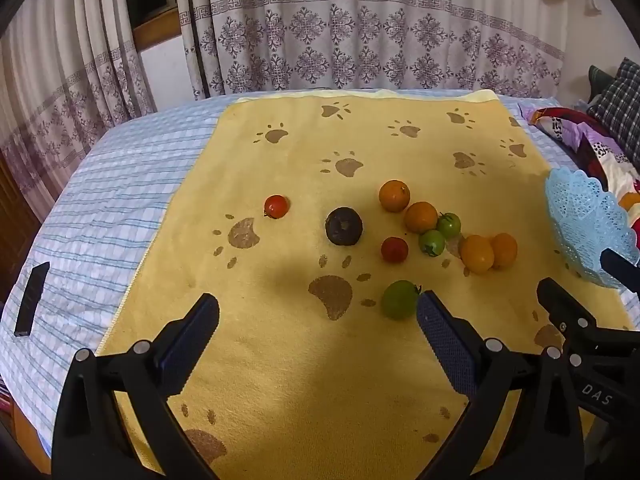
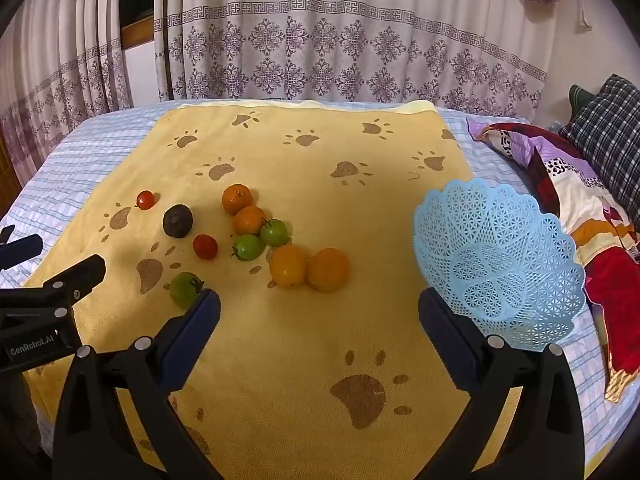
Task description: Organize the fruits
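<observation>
**Fruit Layout on Towel, Both Grippers Spread Wide**

Hovering above the near part of the yellow paw-print towel (image 1: 280, 360): left gripper (image 1: 318, 320), fingers spread wide apart, gripping nothing. Hovering likewise over the same towel: right gripper (image 2: 319, 316), fingers standing wide apart, gripping nothing.

Lying on the towel, all loose:
- Large green tomato (image 1: 399, 299), sitting nearest, just beside the left gripper's right fingertip in the left wrist view and just beside the right gripper's left fingertip (image 2: 208, 304) in the right wrist view.
- Two yellow-orange fruits (image 2: 308, 266), touching each other, resting right of centre.
- Two small green tomatoes (image 2: 262, 240), touching, sitting just behind the yellow-orange pair.
- Two oranges (image 2: 243, 208), touching, lying behind the green pair.
- Red cherry tomato (image 2: 205, 247), sitting left of the green pair.
- Dark round fruit (image 2: 178, 221), resting further left.
- Second red cherry tomato (image 2: 145, 199), lying apart at the far left.

Resting tilted at the towel's right edge, open side facing the fruit: light blue lattice basket (image 2: 500, 264), holding nothing visible.

Covering the bed: blue-striped sheet (image 1: 100, 208). Lying on the sheet at left: a dark flat object (image 1: 33, 299). Piled at right: patterned bedding (image 2: 568, 184). Hanging behind: patterned curtains (image 2: 340, 52).
</observation>
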Demonstrator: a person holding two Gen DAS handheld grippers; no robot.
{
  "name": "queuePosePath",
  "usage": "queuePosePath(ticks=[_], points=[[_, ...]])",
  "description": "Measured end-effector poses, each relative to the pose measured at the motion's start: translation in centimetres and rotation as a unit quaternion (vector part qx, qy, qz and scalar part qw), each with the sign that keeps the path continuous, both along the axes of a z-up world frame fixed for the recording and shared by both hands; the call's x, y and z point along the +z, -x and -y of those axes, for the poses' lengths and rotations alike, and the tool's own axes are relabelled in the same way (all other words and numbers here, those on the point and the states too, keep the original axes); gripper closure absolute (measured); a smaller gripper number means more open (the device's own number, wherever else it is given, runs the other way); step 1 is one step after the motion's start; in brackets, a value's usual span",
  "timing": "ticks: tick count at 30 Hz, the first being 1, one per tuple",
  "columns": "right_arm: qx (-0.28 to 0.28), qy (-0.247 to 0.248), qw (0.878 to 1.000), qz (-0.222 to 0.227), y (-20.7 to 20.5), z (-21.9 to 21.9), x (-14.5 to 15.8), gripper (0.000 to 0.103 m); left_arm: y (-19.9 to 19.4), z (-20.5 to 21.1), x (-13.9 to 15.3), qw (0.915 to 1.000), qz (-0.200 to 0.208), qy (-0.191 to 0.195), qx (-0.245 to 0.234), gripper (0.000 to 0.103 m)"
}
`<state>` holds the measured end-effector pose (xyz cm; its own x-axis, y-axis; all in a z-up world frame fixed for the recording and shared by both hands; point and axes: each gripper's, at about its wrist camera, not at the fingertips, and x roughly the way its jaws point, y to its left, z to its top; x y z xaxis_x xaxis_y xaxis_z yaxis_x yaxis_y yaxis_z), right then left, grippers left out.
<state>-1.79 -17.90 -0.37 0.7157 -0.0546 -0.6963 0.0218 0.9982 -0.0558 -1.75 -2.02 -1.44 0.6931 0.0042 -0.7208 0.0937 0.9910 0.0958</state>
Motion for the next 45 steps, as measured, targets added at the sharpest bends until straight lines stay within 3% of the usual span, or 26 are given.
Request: queuePosePath(ticks=[2, 32, 45], points=[[-0.001, -0.002, 1.000, -0.002, -0.1, 0.2, -0.1, 0.003, -1.7, -1.9, 0.8, 0.9997, -0.013, 0.019, 0.011, 0.005], [-0.009, -0.016, 1.000, -0.006, -0.3, 0.6, -0.4, 0.003, -1.7, -1.7, 1.0, 0.9998, -0.015, 0.010, 0.001, 0.005], [-0.010, -0.041, 0.999, -0.033, -1.3, 1.6, -1.3, 0.003, -2.1, -1.9, 0.2, 0.9997, -0.024, -0.001, -0.001, 0.005]])
